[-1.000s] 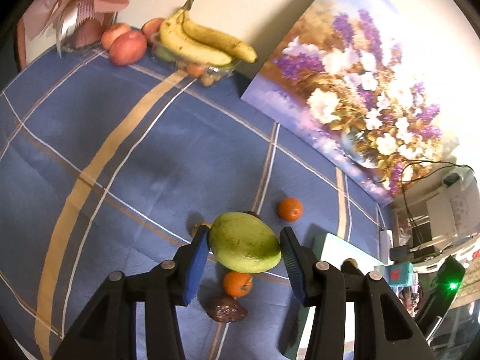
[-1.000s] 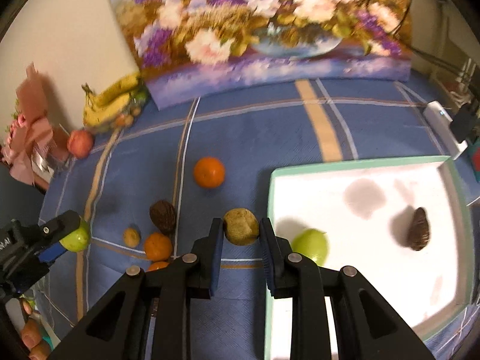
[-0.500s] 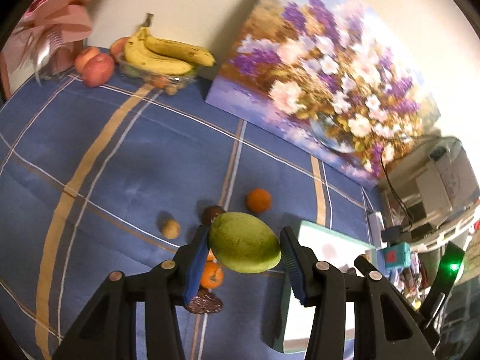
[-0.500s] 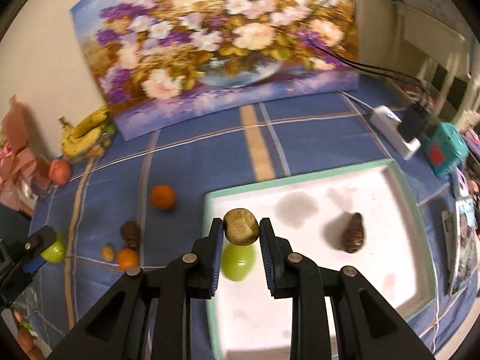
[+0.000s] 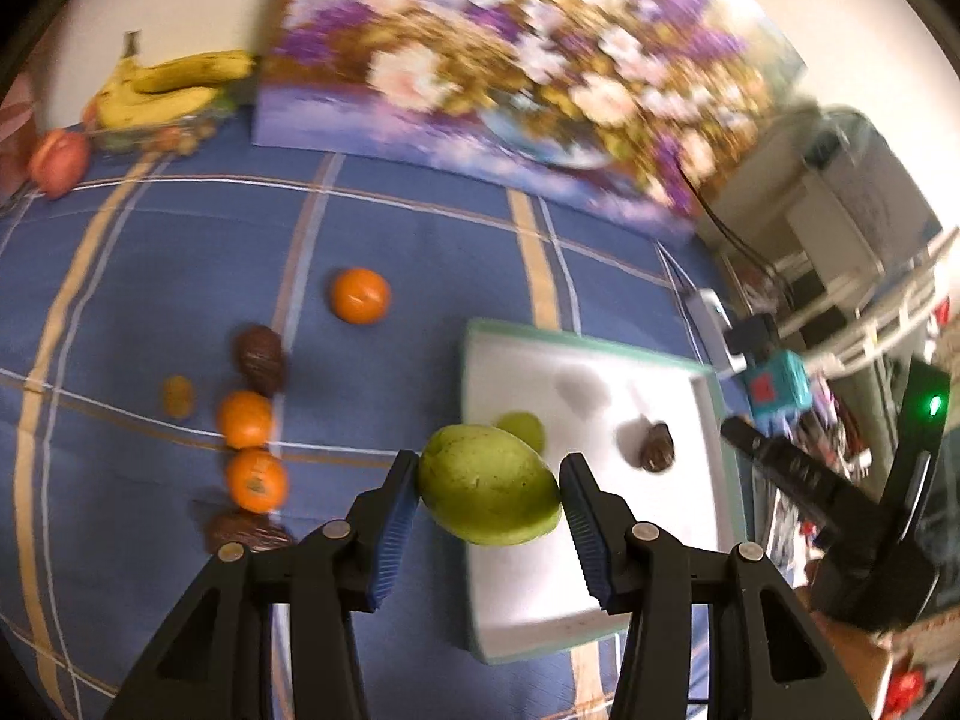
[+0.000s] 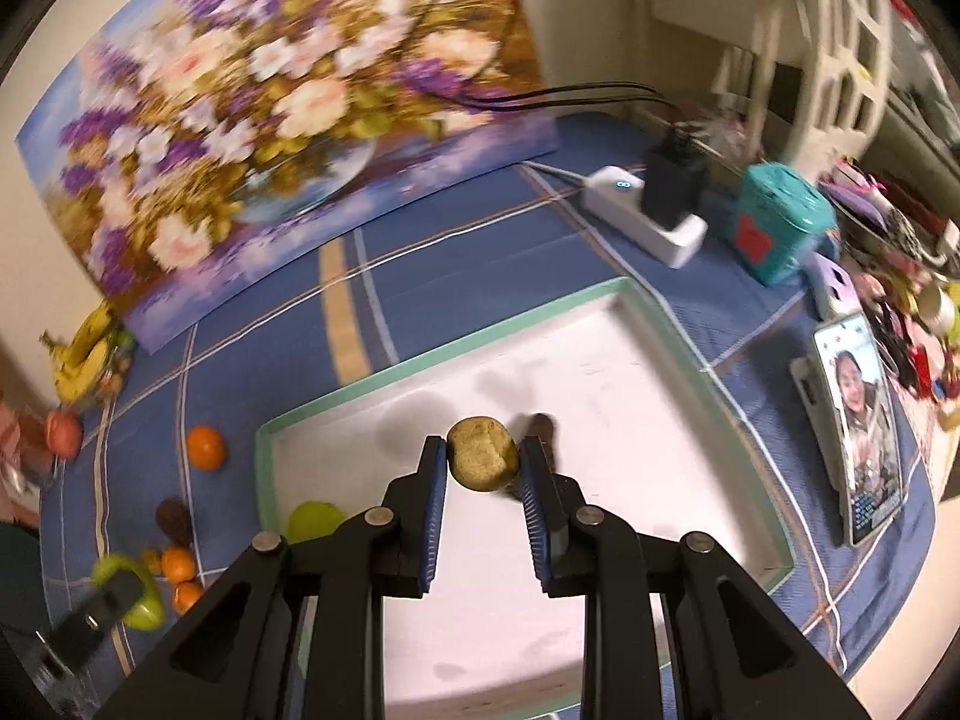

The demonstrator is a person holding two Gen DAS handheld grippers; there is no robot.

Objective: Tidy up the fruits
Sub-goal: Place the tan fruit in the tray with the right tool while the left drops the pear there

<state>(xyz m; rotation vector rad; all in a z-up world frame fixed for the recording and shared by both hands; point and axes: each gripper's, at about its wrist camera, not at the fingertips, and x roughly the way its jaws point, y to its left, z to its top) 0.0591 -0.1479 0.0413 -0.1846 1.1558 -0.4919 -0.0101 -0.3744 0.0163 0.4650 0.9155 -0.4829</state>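
- I cannot read any text, brand, number or sign in my two views.
- The phone (image 6: 858,426) at the right of the right wrist view shows a face, and under it some lines that may be writing, but they are too small for me to read.
- The teal box (image 6: 777,231) carries a red patch; I see no letters on it.
- At the lower right edge of the left wrist view, a red strip (image 5: 933,624) may carry print, too blurred to read.
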